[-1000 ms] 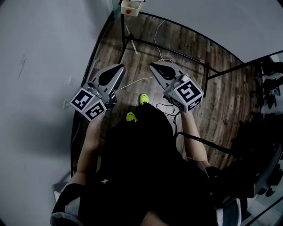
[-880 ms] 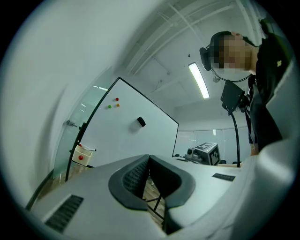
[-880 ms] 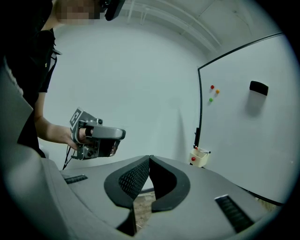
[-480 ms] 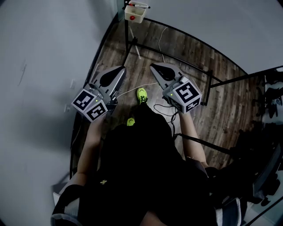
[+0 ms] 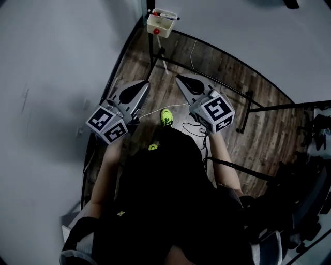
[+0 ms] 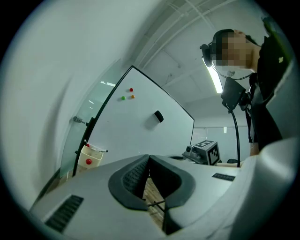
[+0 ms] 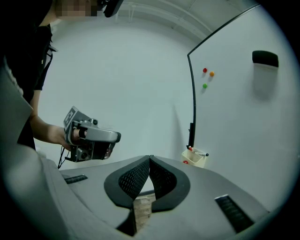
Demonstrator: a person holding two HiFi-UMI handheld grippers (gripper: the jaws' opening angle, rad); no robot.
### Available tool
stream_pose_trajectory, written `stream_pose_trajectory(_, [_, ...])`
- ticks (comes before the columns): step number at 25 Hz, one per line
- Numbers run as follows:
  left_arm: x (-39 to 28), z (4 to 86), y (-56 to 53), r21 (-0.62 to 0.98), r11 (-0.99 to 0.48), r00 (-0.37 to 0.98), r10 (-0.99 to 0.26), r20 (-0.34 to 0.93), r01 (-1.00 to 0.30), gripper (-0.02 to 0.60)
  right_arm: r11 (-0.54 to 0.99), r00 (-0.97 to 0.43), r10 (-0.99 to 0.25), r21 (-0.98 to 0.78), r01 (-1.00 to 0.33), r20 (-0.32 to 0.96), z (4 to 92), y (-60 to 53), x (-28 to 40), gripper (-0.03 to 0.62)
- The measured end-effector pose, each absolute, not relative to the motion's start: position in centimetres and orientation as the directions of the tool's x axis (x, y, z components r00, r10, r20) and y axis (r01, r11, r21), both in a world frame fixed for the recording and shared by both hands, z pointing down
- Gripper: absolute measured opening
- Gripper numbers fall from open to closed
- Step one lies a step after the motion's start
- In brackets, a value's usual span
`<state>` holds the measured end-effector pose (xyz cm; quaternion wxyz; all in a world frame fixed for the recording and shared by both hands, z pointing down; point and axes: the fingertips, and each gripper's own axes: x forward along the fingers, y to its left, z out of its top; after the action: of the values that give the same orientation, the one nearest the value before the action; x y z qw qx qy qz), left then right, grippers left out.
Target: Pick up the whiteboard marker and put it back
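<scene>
A cream holder box [image 5: 160,25] hangs at the foot of the whiteboard's frame, at the top of the head view. A whiteboard marker [image 5: 168,15] lies across its rim. The box [image 6: 89,157] also shows in the left gripper view, and the box [image 7: 195,158] with the marker [image 7: 199,152] in the right gripper view. My left gripper [image 5: 144,84] and right gripper [image 5: 179,79] are held side by side, well short of the box. On the left gripper [image 6: 149,157] and the right gripper [image 7: 150,158] the jaws meet at the tips with nothing between them.
The whiteboard [image 7: 243,117] carries a black eraser [image 7: 265,58] and three small magnets [image 7: 205,71]. Its black stand legs [image 5: 207,70] and a white cable [image 5: 165,106] cross the wooden floor. A grey wall [image 5: 46,77] runs along the left; dark chairs [image 5: 310,129] stand at right.
The holder box and whiteboard stand have slid down the head view, closer to me. Both grippers keep their pose and stay shut; the person's feet have stepped forward.
</scene>
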<state>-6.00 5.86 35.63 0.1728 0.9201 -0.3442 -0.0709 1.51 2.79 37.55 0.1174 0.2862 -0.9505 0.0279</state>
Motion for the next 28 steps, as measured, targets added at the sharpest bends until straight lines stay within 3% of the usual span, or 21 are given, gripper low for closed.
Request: stream_pose_trajectory(28, [-3.2,36.9,-8.1,0.372,-0.654,0.712,-0.702,0.026,-0.659,0.002,0.893,-0.863,-0.420,-0.038,-0.448,0.280,40.1,-13.0,2.0,0.026])
